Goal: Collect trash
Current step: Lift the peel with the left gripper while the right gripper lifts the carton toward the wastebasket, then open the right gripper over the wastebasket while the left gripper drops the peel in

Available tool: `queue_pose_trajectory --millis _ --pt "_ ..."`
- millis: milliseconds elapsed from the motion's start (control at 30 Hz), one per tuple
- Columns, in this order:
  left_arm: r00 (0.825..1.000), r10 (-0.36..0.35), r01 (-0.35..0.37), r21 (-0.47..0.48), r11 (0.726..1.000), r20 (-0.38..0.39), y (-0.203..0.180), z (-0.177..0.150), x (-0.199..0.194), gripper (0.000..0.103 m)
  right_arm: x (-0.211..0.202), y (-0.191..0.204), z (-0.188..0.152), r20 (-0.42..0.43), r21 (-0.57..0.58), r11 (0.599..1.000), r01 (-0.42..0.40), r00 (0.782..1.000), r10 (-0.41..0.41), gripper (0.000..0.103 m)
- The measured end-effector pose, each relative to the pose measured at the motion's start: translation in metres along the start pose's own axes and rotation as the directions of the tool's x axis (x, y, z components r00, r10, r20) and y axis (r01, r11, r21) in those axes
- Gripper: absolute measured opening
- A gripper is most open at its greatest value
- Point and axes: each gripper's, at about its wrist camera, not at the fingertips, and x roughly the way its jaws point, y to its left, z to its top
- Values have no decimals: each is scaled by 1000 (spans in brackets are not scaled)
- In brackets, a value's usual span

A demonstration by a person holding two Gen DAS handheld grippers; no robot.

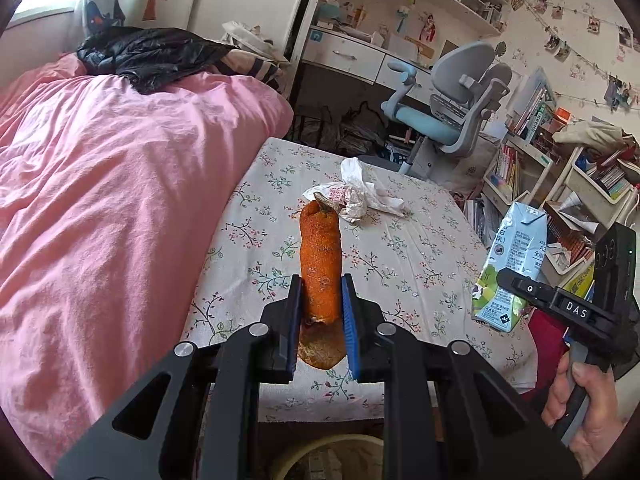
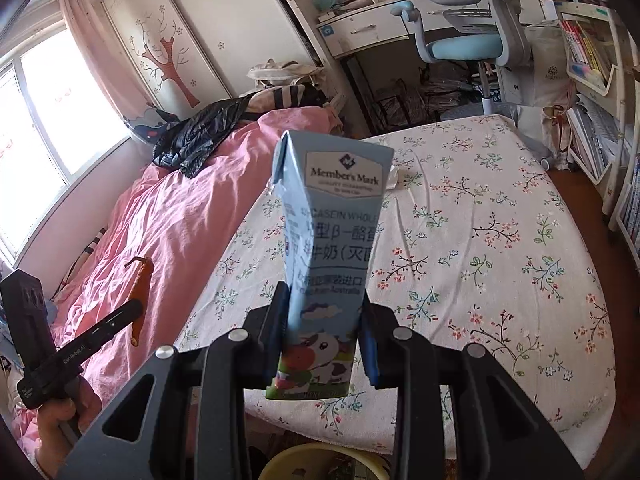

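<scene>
My left gripper [image 1: 321, 300] is shut on a long piece of orange peel [image 1: 320, 264] and holds it above the floral-cloth table [image 1: 420, 248]. It also shows in the right wrist view [image 2: 140, 296] at the far left. My right gripper [image 2: 324, 312] is shut on a blue milk carton [image 2: 328, 240] and holds it upright above the table's near edge. The carton also shows in the left wrist view [image 1: 508, 268] at the right. A crumpled white wrapper [image 1: 360, 194] lies on the table's far side. A yellowish bin rim [image 2: 320, 460] shows below the grippers.
A bed with a pink duvet [image 1: 100, 200] lies left of the table, a black jacket [image 1: 148, 56] on it. A grey-blue desk chair [image 1: 448, 108] and a desk stand behind. Bookshelves [image 1: 552, 168] crowd the right side.
</scene>
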Motion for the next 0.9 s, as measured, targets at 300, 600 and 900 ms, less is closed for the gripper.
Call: queue_pose_trajectory --millis 300,600,900 --pt "1000 -12 12 -6 1000 19 -4 -15 -19 18 -12 6 -11 15 -11 1000 7 1000 -6 32" --pt "999 -20 21 -20 1000 33 0 -15 -23 18 -6 18 -15 -5 -62 998 10 1000 -11 32" --pt "999 -24 24 -19 1000 42 -1 -14 -25 18 0 29 -18 -22 -113 994 8 1000 -11 32"
